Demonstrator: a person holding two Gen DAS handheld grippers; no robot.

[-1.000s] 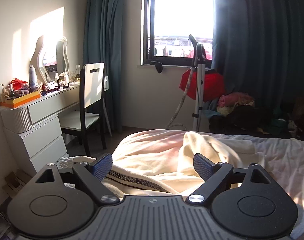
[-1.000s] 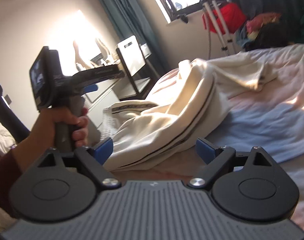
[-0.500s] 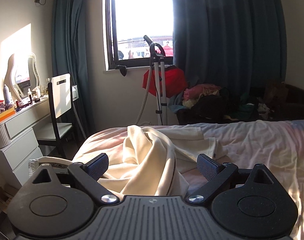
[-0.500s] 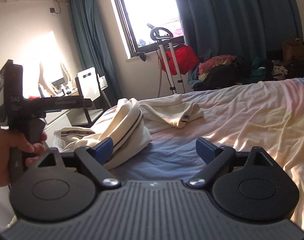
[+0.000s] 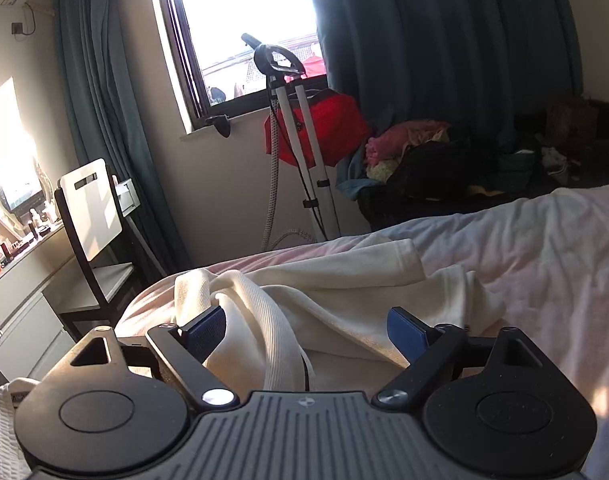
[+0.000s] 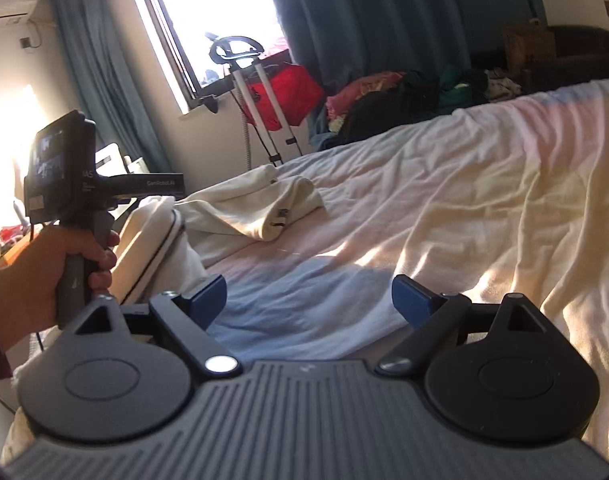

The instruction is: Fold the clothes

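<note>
Left hand-held gripper [image 5: 306, 330] has dropped onto the cream garment [image 5: 324, 300].

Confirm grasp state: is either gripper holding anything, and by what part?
Nothing is held. The left gripper is open, with a ridge of the cream garment between its fingers, not pinched. The right gripper is open above the bedsheet.

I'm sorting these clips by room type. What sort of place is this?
Most likely a home bedroom: a bed with a rumpled sheet and a cream garment lying on it, a dressing table with a chair by the wall, and a curtained window.
</note>
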